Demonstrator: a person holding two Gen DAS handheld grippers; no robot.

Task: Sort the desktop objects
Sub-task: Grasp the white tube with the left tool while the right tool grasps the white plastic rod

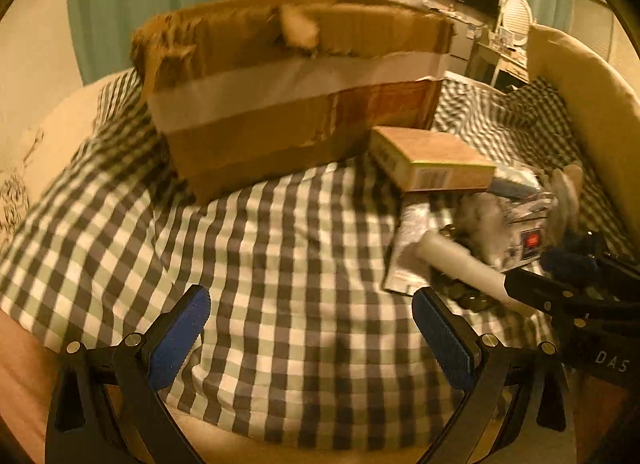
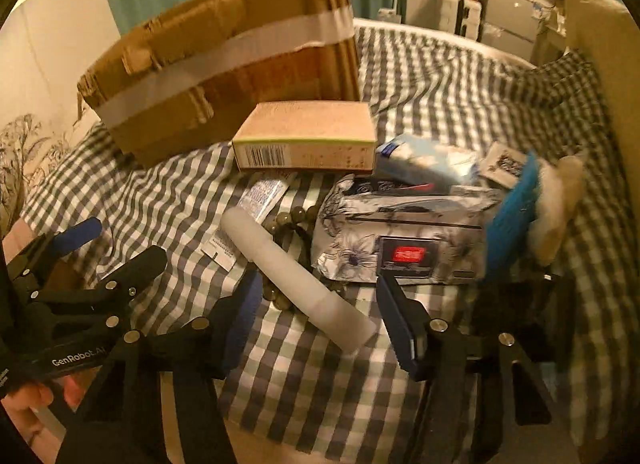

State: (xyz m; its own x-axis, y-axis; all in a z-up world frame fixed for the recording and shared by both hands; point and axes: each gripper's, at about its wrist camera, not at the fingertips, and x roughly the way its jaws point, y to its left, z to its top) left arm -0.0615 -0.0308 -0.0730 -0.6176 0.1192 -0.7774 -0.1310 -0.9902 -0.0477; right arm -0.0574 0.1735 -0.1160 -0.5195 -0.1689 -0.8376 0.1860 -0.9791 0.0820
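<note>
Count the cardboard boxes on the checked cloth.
2. The large torn, taped cardboard box stands at the back; the small closed box lies right in front of it, beside the clutter. Others may be hidden.

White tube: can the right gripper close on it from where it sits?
Probably yes. The right gripper is open with the white tube lying diagonally between its fingers; only the bead bracelet beside and under it might snag.

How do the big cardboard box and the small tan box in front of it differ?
The big cardboard box is torn and crumpled, with a pale tape band; the small tan box is intact and clean-edged. The big cardboard box is far larger and sits tilted; the small tan box lies flat and shows a barcode. Both are brownish boxes resting on the checked cloth.
</note>
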